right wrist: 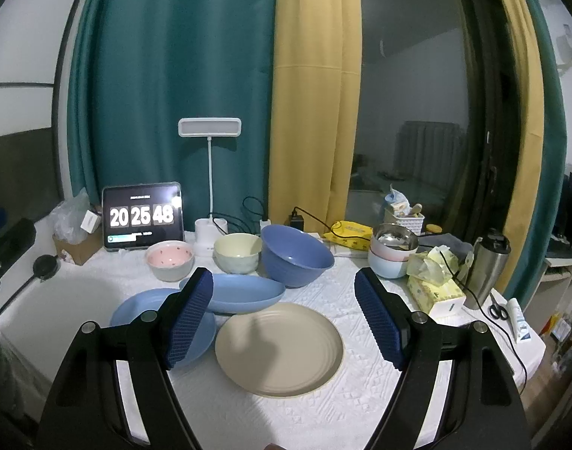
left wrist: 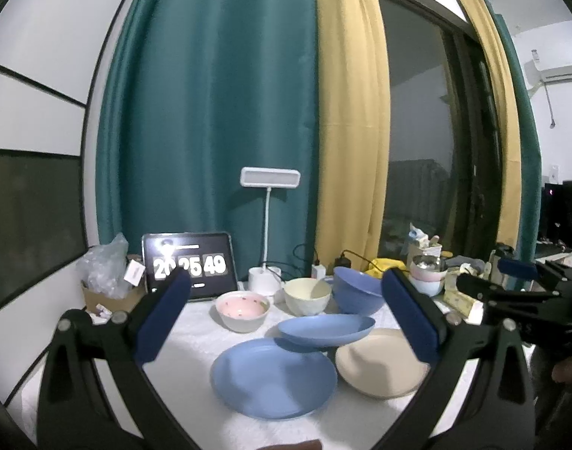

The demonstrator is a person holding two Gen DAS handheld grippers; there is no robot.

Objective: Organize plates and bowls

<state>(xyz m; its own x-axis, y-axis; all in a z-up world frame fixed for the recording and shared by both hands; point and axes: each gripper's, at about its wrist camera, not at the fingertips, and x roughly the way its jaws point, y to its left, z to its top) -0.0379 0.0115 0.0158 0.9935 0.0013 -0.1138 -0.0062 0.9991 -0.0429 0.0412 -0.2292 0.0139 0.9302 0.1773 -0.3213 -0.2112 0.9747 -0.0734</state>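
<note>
While the right wrist view shows the beige plate [right wrist: 279, 348] flat and face-up on the white tablecloth [right wrist: 361, 405], the left one hides its edge behind a finger. Beside it, an oval blue dish [right wrist: 244, 292] lies crosswise, tilted onto a round blue plate [left wrist: 273, 377]. Left gripper [left wrist: 286, 318] and right gripper [right wrist: 284, 318] hover spread, empty.

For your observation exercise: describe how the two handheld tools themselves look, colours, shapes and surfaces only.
Both are alike. The left tool has black, arm-like plastic frames with triangular cut-outs and silver round pivot pins, each ending in a dark blue rectangular pad. The right tool has the same build; its blue pads show a fine ribbed texture. No cables or markings are visible on them.
</note>
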